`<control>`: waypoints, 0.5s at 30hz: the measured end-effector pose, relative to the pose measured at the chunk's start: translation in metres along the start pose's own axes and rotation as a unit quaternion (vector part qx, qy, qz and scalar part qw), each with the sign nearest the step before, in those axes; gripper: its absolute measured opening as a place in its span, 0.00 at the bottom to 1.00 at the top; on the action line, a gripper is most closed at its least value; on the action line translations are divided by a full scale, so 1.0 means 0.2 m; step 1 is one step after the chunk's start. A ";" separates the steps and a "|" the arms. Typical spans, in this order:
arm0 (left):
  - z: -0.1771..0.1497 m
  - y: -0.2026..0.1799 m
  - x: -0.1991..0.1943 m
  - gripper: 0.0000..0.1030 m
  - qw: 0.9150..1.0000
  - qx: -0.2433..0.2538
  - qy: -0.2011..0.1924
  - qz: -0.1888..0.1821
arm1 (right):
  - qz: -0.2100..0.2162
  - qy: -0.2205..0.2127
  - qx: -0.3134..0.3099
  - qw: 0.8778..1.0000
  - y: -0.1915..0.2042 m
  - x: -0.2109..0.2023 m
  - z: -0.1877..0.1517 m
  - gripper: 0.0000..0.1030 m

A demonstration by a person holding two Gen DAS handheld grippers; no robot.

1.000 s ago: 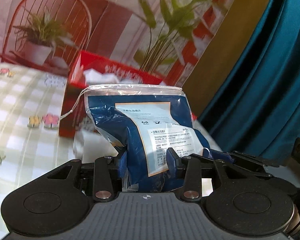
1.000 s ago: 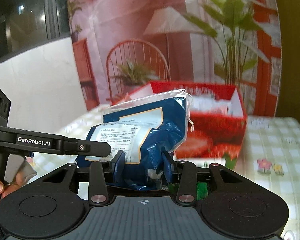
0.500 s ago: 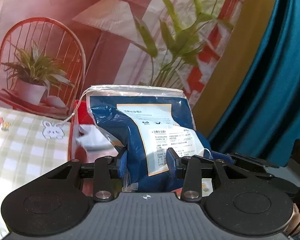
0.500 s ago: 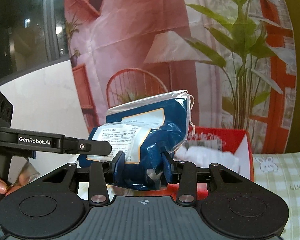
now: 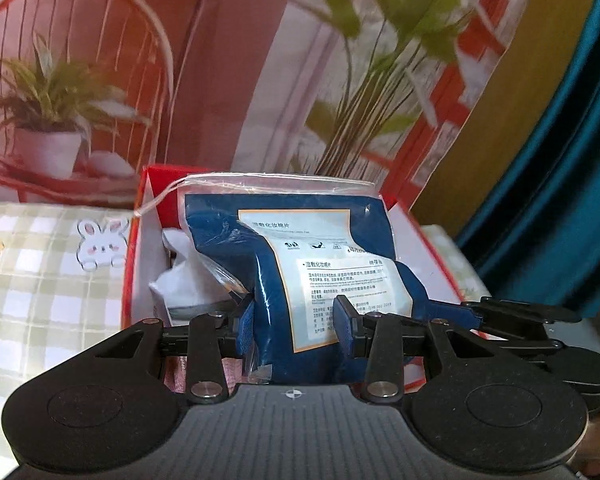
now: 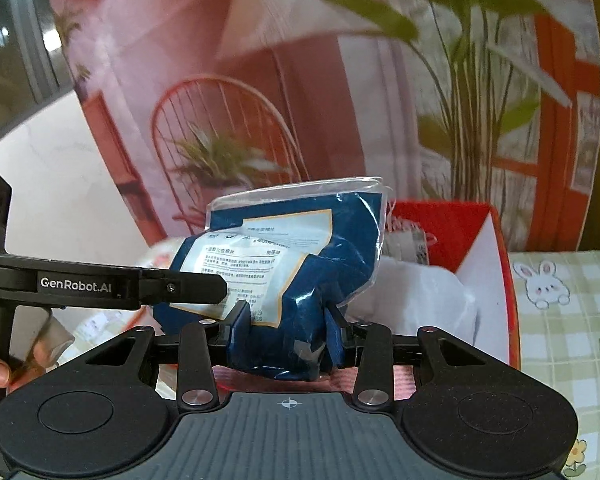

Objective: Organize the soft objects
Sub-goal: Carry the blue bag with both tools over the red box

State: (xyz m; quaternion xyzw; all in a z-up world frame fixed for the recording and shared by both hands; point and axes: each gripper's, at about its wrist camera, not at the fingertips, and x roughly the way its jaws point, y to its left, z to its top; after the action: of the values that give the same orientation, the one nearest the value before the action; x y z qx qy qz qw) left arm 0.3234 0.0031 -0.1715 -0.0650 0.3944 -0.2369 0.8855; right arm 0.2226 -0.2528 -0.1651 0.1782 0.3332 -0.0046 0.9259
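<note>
A blue plastic pouch (image 5: 300,256) with a white label and a clear drawstring top is held upright by both grippers. My left gripper (image 5: 296,320) is shut on its lower part. My right gripper (image 6: 288,328) is shut on the same pouch (image 6: 300,248) from the other side. The pouch hangs over the open red box (image 5: 140,216), which holds white soft packs (image 5: 180,276). The box (image 6: 496,280) and its white contents (image 6: 420,292) also show in the right wrist view. The left gripper's arm (image 6: 100,286) crosses at the left of the right wrist view.
The box stands on a green-and-white checked cloth (image 5: 40,280) with a rabbit print (image 5: 100,244). A backdrop (image 5: 220,80) printed with a chair and plants stands behind the box. A teal curtain (image 5: 560,160) hangs at the right.
Both grippers have carried the pouch forward to the red box and now hold it right over the box's open top, which was farther off and lower before.
</note>
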 end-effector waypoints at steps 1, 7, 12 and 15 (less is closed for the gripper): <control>0.00 0.02 0.02 0.42 1.000 -0.005 0.005 -0.001 | -0.002 0.007 0.002 1.000 -0.01 0.02 0.00 0.35; 0.00 0.08 0.14 0.38 0.999 -0.021 0.037 0.004 | -0.006 0.047 0.030 0.998 -0.08 0.15 -0.03 0.35; 0.00 0.09 0.23 0.38 0.997 -0.014 0.065 0.024 | -0.017 0.086 0.042 0.995 -0.13 0.27 -0.03 0.33; -0.01 0.12 0.30 0.38 0.995 -0.024 0.091 0.036 | -0.026 0.112 0.047 0.992 -0.14 0.34 -0.03 0.32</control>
State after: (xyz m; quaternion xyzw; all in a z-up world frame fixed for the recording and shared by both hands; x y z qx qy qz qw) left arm 0.3654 -0.0042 -0.2203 -0.0501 0.4812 -0.2008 0.8518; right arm 0.2674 -0.2690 -0.2207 0.2120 0.4390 -0.0240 0.8728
